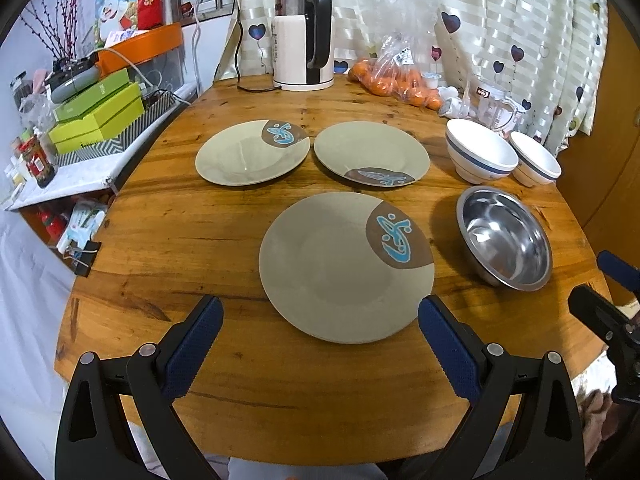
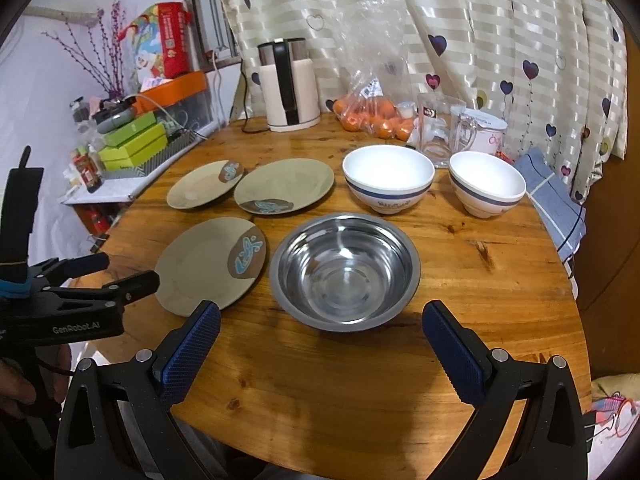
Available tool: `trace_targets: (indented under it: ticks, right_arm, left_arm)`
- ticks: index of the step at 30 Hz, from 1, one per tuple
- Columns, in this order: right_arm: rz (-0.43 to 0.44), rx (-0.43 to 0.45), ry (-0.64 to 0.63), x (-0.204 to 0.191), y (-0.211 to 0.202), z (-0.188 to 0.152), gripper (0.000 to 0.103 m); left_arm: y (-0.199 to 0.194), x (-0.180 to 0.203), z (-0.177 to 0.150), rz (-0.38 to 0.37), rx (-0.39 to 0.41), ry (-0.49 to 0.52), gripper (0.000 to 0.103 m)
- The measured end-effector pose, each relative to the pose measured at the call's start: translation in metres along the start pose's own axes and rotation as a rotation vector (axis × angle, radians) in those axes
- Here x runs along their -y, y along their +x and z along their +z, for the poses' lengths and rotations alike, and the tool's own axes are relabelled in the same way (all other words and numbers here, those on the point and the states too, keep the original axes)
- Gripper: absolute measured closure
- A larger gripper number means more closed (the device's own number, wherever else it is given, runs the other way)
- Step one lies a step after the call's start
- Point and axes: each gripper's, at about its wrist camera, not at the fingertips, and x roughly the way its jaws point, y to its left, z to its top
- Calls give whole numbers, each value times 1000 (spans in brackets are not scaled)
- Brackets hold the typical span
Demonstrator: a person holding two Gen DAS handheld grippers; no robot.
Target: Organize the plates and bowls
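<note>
A round wooden table (image 1: 168, 240) stands against a heart-print curtain (image 1: 520, 20), with a kettle (image 1: 303, 40) and a bag of oranges (image 1: 400, 80) at its far edge. 3 beige plates (image 1: 346, 268) lie flat and apart; 1 steel bowl (image 2: 345, 270) and 2 white bowls (image 2: 388, 184) sit upright to their right. The left gripper (image 1: 320, 316) and right gripper (image 2: 322, 320) hover over the near edge, jaws wide apart, empty.
</note>
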Motion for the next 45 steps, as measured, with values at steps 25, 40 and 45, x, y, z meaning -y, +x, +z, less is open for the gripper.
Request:
trace_targets:
  ticks: [25,40,45]
  right_arm:
    - [59,18,16,-2,-9,-2,20]
    - [109,-18,25,-11,9,14,21]
    - [103,-36,21,-12,13,17,21]
  left_arm:
    - [-13,13,3,-105,0,17,4]
    - [-2,0,11,-91,19,4,4]
    - [4,-4,13,-87,12,-3,4]
